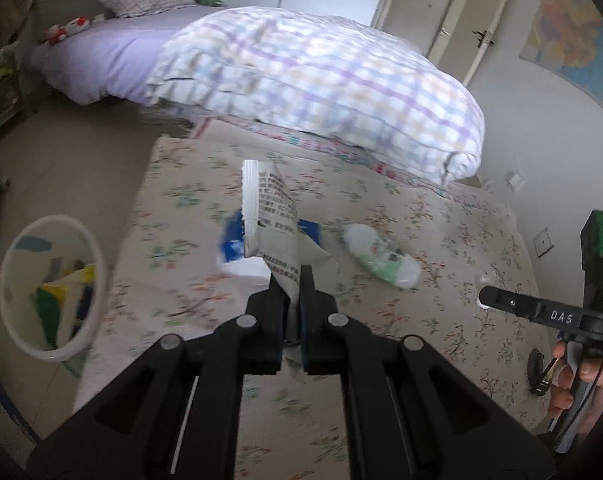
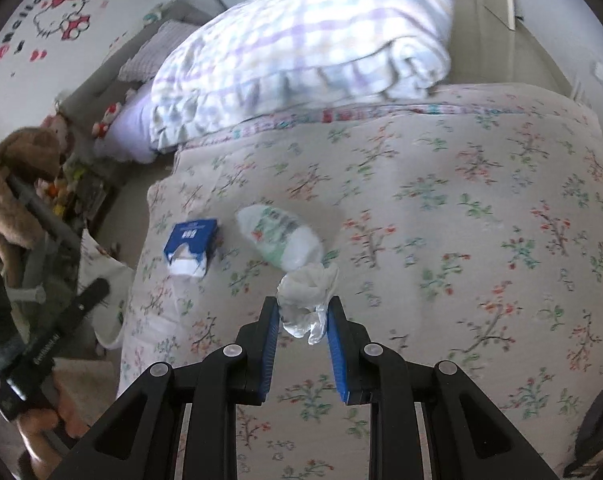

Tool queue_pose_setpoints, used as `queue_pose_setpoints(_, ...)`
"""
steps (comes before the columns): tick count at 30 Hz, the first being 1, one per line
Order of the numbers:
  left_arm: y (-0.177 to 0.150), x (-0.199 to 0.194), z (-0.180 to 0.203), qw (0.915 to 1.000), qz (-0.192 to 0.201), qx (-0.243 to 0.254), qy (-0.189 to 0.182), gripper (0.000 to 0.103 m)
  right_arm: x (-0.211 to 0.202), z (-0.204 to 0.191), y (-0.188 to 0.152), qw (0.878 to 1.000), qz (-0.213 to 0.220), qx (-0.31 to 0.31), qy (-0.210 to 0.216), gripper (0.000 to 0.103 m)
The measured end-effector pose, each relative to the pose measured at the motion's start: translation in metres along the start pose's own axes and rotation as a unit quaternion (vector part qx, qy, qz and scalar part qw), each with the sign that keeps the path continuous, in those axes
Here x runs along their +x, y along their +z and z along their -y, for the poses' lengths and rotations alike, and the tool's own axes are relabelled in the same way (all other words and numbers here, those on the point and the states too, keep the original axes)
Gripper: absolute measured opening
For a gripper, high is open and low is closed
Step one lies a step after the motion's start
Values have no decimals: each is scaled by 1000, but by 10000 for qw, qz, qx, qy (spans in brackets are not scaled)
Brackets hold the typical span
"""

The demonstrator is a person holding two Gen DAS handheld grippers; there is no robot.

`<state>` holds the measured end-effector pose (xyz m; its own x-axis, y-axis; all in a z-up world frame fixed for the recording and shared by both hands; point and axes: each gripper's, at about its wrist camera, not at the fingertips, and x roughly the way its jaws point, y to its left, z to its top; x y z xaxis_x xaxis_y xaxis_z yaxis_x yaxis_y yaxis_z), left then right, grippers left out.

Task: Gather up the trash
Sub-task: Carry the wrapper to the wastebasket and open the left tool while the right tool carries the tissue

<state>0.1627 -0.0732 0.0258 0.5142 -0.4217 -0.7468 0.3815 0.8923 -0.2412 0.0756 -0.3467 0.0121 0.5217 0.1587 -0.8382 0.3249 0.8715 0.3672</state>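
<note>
**Kid:** What do you see from your left claw?

**Me:** My left claw (image 1: 290, 280) is squeezed tight on a torn wrapper (image 1: 273, 216) with tiny writing on it. The wrapper sticks up between the two fingers. It hangs over the flowery blanket (image 1: 441, 240). The white bin (image 1: 51, 288) is off the blanket's left edge, on the floor side, with some colorful scraps already inside. A squashed bottle (image 1: 381, 254) lies on the blanket, just right of my wrapper. My other claw pokes in at the blanket's far right side.

**Kid:** And from the right claw?

**Me:** My right claw (image 2: 304, 308) is pinching a crumpled tissue (image 2: 307, 300). The fingers are not fully together because the tissue is puffy. The bottle lies on the blanket just past the tissue, and a blue box (image 2: 191, 246) sits near the blanket's left edge.

**Kid:** So what part of the job is this?

**Me:** I think it's the carrying part. Both claws have trash. Next I need to get each claw right above the bin's mouth and only then let go. After that, the bottle and box are left.
</note>
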Motion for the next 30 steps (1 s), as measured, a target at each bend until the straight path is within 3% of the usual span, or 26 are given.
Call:
queue_pose_setpoints(15,-6,-23,-103,9948,45,-756,676,9,44,-85,-16,9976,-271,-599,234,25)
queue_pose_setpoints(30,-14,-13,-182,9846,-206,-1253,1201,10,80,-152,-27,9907,-314,-1254,430,25)
